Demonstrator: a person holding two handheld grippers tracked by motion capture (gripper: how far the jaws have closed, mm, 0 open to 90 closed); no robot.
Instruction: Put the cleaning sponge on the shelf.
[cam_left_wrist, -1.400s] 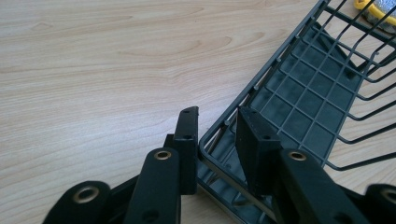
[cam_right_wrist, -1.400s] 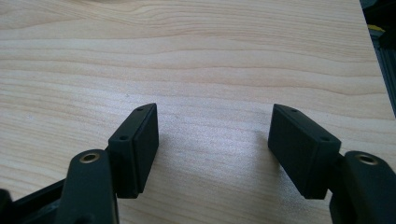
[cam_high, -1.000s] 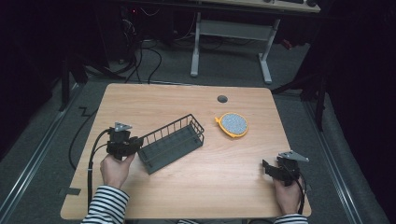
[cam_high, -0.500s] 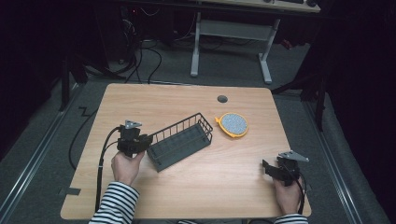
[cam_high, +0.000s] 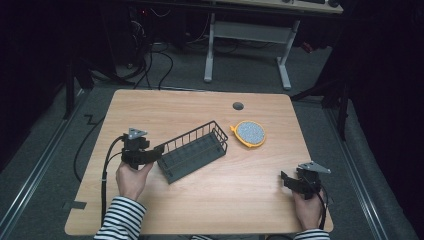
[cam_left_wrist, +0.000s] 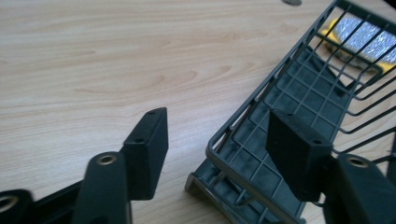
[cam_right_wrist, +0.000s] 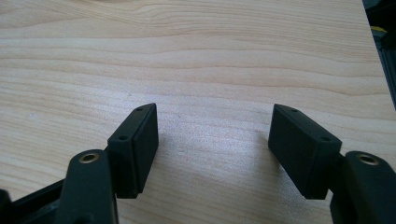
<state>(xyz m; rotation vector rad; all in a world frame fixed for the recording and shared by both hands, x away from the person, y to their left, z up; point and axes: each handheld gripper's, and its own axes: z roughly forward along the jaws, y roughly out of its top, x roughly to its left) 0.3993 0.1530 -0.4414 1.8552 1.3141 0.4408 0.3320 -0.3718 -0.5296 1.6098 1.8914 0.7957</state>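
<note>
Your left tool (cam_high: 156, 150) sits at the near-left corner of the dark grey wire-mesh basket (cam_high: 192, 150), which lies at an angle across the middle of the light wooden counter (cam_high: 200, 205). In the left gripper view the jaws stand apart, with one jaw inside the basket (cam_left_wrist: 299, 98) over its mesh floor and the other outside on bare wood, so the end rim wire runs between them. Nothing is gripped yet.

The step in hand looks like taking hold of that end wall. Bring the tool down a little so the pads meet the rim wire and the upright wires below it, not just the top strand, then close squarely. A grip at one corner will likely let the basket swing, so move it slowly and keep it low.

Watch the round orange-rimmed scrubbing pad with a speckled grey face (cam_high: 250, 133) just beside the basket's far end; a swing could knock it.

Your right tool (cam_high: 288, 181) rests near the counter's right front corner, jaws wide apart over bare wood (cam_right_wrist: 210, 140), holding nothing.
</note>
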